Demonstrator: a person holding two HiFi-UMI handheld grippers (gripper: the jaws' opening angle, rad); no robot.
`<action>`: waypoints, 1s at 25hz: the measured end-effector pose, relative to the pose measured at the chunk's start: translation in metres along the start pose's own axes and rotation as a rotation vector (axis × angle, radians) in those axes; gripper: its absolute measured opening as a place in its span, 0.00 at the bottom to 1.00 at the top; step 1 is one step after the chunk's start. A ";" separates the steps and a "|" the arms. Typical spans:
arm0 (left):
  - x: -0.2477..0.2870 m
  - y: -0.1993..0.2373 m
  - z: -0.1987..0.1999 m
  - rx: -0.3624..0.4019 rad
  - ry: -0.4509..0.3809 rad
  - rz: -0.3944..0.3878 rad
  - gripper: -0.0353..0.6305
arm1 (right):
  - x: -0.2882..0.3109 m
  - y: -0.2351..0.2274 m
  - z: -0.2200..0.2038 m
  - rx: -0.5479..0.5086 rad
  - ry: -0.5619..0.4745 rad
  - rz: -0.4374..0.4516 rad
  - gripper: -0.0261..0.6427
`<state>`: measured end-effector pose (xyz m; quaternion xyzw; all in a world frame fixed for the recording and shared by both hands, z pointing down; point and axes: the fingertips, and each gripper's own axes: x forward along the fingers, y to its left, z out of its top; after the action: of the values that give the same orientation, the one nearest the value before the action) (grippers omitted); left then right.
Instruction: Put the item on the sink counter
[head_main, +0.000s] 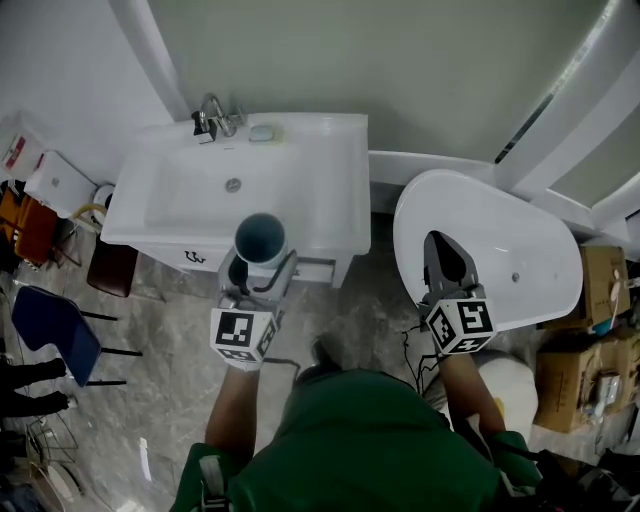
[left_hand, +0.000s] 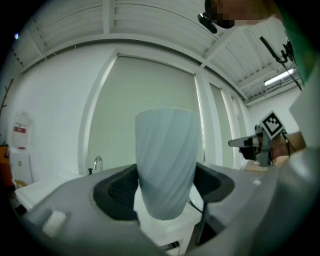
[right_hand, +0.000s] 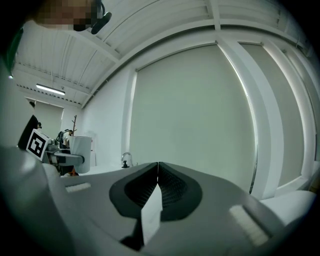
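A pale blue-grey ribbed cup (head_main: 260, 240) stands upright between the jaws of my left gripper (head_main: 258, 264), which is shut on it. Cup and gripper hover over the front edge of the white sink counter (head_main: 335, 190). In the left gripper view the cup (left_hand: 167, 160) fills the middle, pinched low down by the left gripper (left_hand: 165, 192). My right gripper (head_main: 447, 262) is shut and holds nothing; it hangs over a white tub (head_main: 520, 240). In the right gripper view the right gripper (right_hand: 158, 172) has its jaws touching, and the cup (right_hand: 80, 150) shows far left.
A chrome faucet (head_main: 215, 120) and a small soap dish (head_main: 262, 133) sit at the back of the sink. Cardboard boxes (head_main: 600, 290) stand at the right. A blue chair (head_main: 45, 330) and a dark red stool (head_main: 110, 268) stand left of the sink.
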<state>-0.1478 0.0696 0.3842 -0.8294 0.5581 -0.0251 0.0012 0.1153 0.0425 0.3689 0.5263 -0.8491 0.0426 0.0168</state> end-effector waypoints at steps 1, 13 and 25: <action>0.003 0.008 -0.002 -0.003 -0.001 -0.004 0.56 | 0.007 0.004 0.000 -0.003 0.001 -0.003 0.04; 0.045 0.067 -0.023 -0.036 0.015 -0.025 0.56 | 0.066 0.010 -0.017 0.007 0.062 -0.031 0.04; 0.120 0.096 -0.024 -0.044 0.035 0.010 0.56 | 0.175 -0.016 -0.020 0.057 0.049 0.066 0.04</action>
<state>-0.1925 -0.0774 0.4096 -0.8259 0.5626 -0.0272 -0.0268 0.0509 -0.1190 0.4027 0.4971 -0.8637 0.0803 0.0211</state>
